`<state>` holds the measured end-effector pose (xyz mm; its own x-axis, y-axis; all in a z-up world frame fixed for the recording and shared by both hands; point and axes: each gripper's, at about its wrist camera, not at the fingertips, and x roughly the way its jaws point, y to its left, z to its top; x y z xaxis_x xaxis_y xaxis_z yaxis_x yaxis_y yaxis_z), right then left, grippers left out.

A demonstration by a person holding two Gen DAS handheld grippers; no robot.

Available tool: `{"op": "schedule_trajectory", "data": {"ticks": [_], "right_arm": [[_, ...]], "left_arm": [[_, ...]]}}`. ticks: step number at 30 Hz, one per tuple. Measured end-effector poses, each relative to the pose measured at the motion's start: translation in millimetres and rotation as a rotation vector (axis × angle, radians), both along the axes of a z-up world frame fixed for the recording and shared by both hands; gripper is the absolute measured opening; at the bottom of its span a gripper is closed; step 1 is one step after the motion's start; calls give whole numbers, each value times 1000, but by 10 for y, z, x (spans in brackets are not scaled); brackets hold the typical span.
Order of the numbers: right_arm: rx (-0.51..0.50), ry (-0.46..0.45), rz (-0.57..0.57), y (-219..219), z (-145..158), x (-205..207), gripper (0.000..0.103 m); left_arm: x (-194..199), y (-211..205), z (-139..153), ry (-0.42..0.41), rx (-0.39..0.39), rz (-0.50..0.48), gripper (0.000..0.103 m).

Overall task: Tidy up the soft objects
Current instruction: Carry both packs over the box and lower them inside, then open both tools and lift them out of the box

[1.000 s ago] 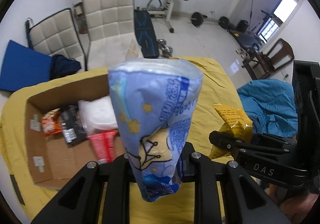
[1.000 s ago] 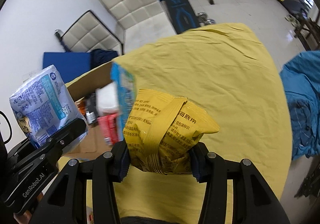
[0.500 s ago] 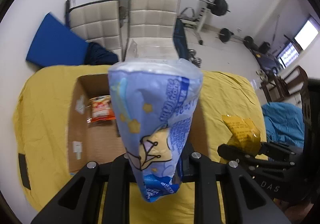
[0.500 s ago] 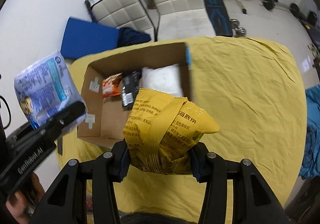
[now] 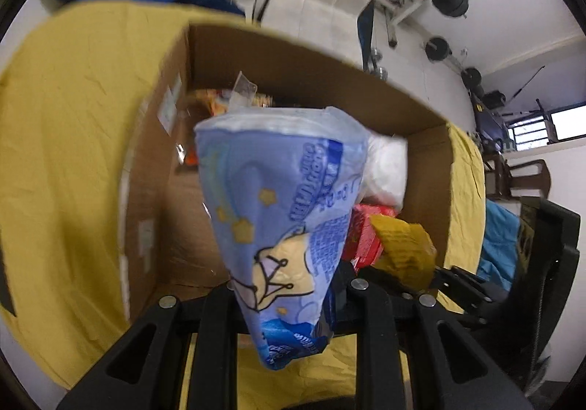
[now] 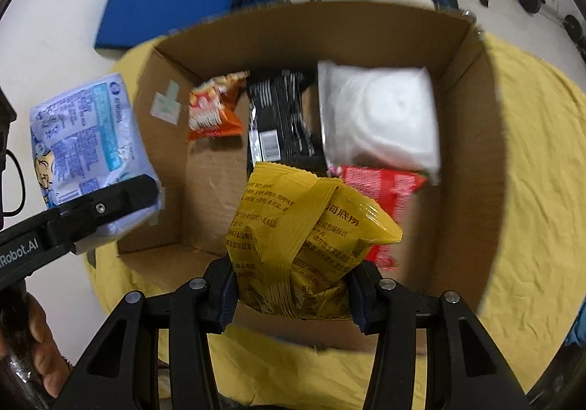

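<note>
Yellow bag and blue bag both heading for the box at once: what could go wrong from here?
1. The yellow bag hangs over the near side of the box, partly above the red packet; released there, it may pile up or slide rather than lie flat.
2. The blue bag sits over the box's left wall; dropped there, it could catch the rim and land on the yellow cloth.
3. The left gripper and right gripper are close together and could collide.

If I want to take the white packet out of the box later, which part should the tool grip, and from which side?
Grip the white packet across its flat sealed left edge, coming from above. It lies flat in the cardboard box, its right side is near the wall, and the red packet overlaps its near edge.
</note>
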<state>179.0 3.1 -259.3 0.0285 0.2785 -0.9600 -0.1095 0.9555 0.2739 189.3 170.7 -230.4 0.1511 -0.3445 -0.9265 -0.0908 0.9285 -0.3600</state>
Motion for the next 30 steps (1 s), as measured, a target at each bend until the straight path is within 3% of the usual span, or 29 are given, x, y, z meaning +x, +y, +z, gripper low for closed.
{"op": "schedule_trajectory", "data": {"ticks": [5, 11, 16, 22, 25, 30], "right_arm": [[-17, 56, 16, 158, -384, 92, 51], [-27, 120, 26, 226, -724, 137, 52], [-33, 141, 40, 283, -876, 178, 52], [-55, 145, 63, 380, -965, 215, 54], [-52, 144, 65, 449, -968, 210, 67], [-60, 123, 66, 443, -866, 198, 73]], "left_arm": [[99, 3, -481, 138, -73, -25, 19], [167, -102, -867, 245, -55, -97, 20], [151, -156, -1102, 323, -54, -127, 28], [84, -103, -1217, 359, -27, -119, 41], [103, -21, -1221, 349, -9, -125, 52], [139, -42, -1033, 298, 12, -119, 69]]}}
